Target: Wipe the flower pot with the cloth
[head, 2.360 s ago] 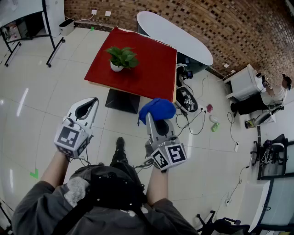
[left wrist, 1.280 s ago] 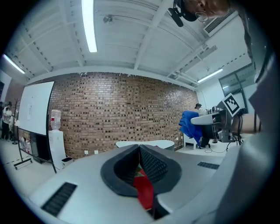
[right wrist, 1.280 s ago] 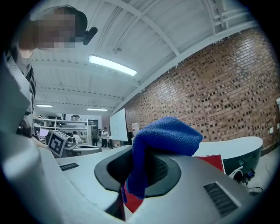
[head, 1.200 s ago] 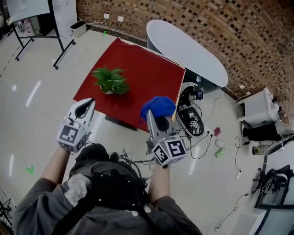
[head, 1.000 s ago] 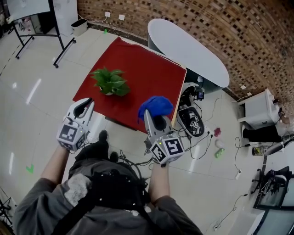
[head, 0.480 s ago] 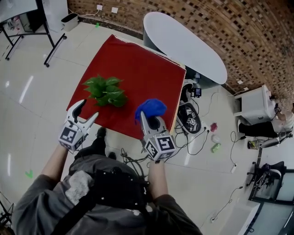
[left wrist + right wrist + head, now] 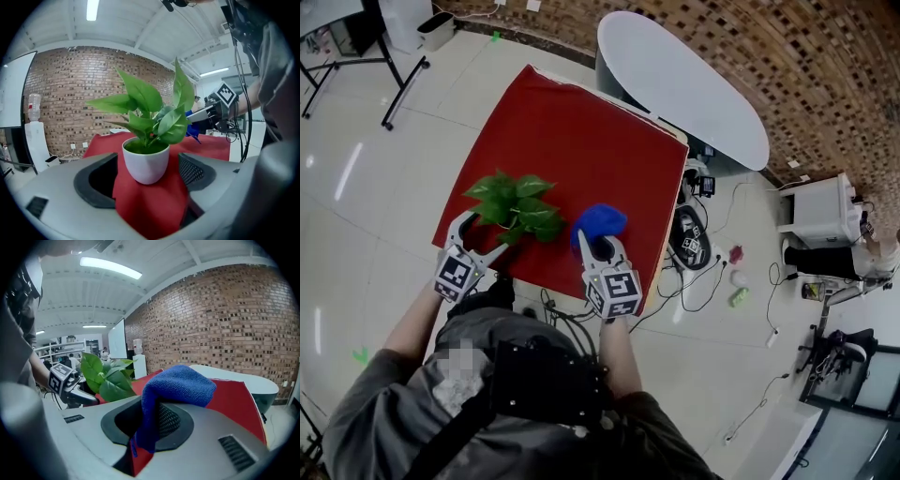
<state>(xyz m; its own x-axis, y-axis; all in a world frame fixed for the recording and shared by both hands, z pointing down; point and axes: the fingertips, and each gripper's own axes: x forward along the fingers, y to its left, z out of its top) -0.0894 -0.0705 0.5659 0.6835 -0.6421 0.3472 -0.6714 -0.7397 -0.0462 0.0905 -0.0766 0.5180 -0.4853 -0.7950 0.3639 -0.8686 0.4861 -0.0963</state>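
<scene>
A white flower pot (image 7: 146,164) with a leafy green plant (image 7: 514,202) stands near the front edge of the red table (image 7: 581,122). In the left gripper view the pot sits between my left gripper's (image 7: 483,234) two fingers (image 7: 101,171), with gaps on both sides. The jaws are opening and nothing presses on the pot. My right gripper (image 7: 598,246) is just right of the plant and is shut on a blue cloth (image 7: 178,385), which bunches over its tips (image 7: 598,221). From the head view the leaves hide most of the pot.
A white oval table (image 7: 694,84) stands behind the red one. Cables and devices lie on the floor to the right (image 7: 689,234). A white cabinet (image 7: 816,202) and a seated person (image 7: 872,253) are at far right. A rolling stand's legs (image 7: 394,66) are at top left.
Both grippers have come down and forward to the table's front edge. The left jaws went from shut to wide apart, and the pot now sits between them. The cloth stays in the right gripper.
</scene>
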